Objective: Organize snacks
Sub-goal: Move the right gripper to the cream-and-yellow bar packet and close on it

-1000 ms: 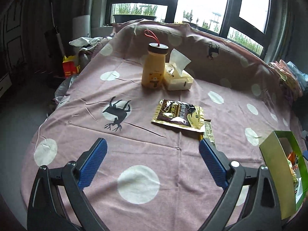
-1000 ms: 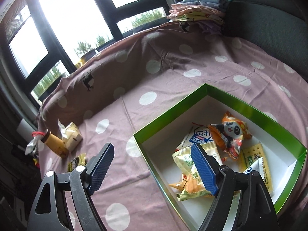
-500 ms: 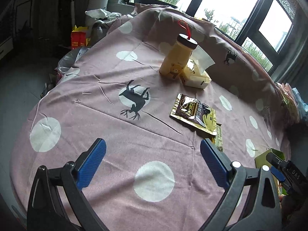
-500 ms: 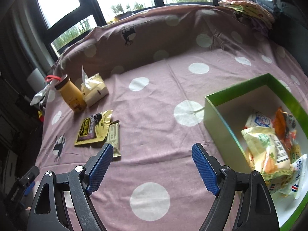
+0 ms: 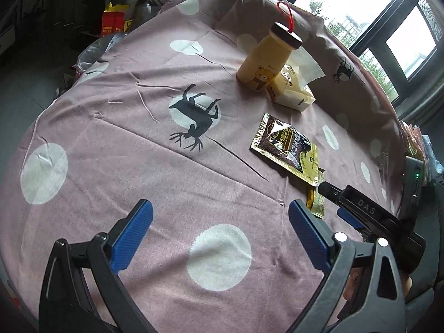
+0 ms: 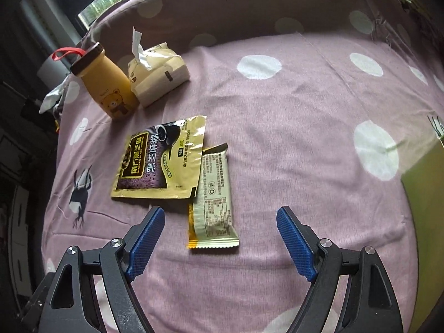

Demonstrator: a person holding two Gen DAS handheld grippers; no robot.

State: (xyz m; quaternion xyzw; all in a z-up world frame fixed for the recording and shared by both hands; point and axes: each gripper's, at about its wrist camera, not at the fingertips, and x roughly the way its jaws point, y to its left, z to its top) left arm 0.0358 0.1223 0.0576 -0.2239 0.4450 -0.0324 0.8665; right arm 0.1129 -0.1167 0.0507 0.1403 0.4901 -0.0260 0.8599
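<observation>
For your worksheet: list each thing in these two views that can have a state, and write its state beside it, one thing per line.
Left tool: open, empty.
Right tool: open, empty, above the bar.
Gold sachet: sealed, flat, overlapping the bar's far end.
Wrapped bar: sealed, lying flat.
Yellow bottle: capped, upright.
Tissue pack: open, one tissue sticking out.
Green box: only a side wall visible.

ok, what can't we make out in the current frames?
- Green box: right wrist view, cut off by the right edge, so its contents are unseen; absent from the left wrist view.
- Pale snack bar: left wrist view, mostly hidden behind the right hand-held gripper and under the gold sachet.
- Bar's back-label print: right wrist view, too small to read.
- Right hand-held gripper's far finger: left wrist view, hidden by its own body.
</observation>
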